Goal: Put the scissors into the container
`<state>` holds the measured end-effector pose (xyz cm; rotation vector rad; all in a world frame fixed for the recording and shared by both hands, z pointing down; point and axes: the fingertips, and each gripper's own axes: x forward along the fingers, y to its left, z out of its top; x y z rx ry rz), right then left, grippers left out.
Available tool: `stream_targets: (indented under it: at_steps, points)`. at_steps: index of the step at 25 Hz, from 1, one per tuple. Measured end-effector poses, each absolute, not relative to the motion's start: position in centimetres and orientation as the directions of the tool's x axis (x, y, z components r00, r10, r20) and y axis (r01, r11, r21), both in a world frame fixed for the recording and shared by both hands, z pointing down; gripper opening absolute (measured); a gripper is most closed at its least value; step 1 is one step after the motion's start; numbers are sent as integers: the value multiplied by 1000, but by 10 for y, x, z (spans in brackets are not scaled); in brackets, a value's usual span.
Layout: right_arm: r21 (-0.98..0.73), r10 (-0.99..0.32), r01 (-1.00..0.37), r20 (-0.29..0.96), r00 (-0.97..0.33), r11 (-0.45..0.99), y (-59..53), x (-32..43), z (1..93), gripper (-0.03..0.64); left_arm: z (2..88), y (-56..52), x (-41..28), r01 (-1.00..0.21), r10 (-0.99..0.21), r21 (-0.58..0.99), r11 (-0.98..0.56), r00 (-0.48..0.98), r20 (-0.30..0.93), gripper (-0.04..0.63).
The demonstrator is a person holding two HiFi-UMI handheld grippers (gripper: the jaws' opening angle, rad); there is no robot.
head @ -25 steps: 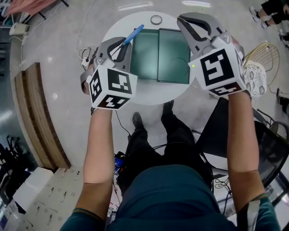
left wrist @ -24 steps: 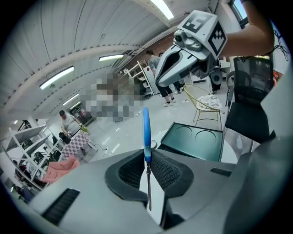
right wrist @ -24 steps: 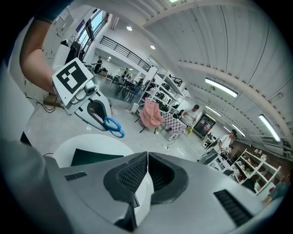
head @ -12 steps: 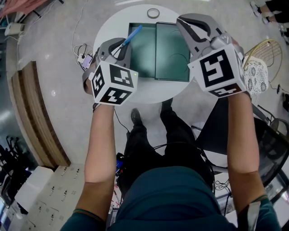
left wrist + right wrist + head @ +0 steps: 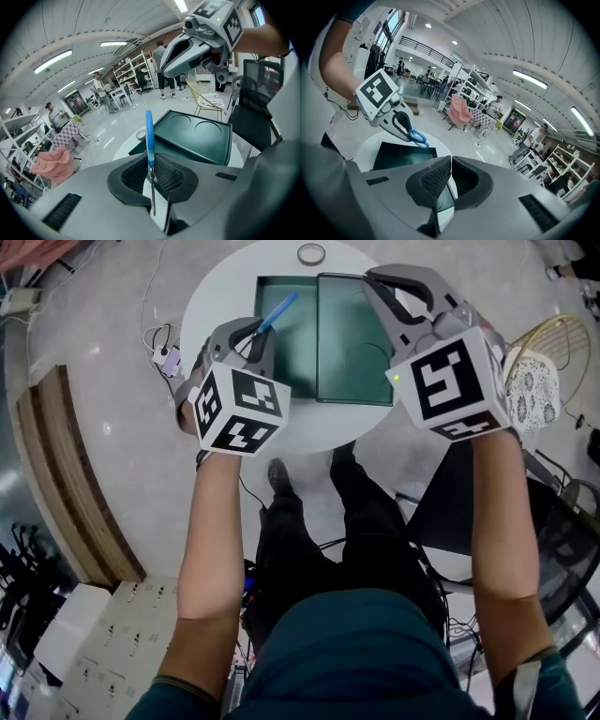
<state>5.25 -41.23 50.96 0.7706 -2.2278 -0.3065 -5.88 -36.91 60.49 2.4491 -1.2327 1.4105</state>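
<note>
Two tools, left tool [image 5: 151,164] clamping scissors [image 5: 277,312] (blue-handled), right tool [image 5: 451,165] closed, container [image 5: 292,362] below

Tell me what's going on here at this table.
A person holds a gripper in each hand over a round white table. The left gripper is shut on blue-handled scissors, held above the open green container, not yet inside. The right gripper is shut on nothing, hovering near the green lid beside the container.
</note>
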Motion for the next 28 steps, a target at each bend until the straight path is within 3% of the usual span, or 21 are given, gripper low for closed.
stream_targets:
  at_steps: [28]
  points:
    - [381,-572,-430,609,-550,818,-399,62,564,37,661,-369,-41,-694,-552,-258,-672,238,799,51]
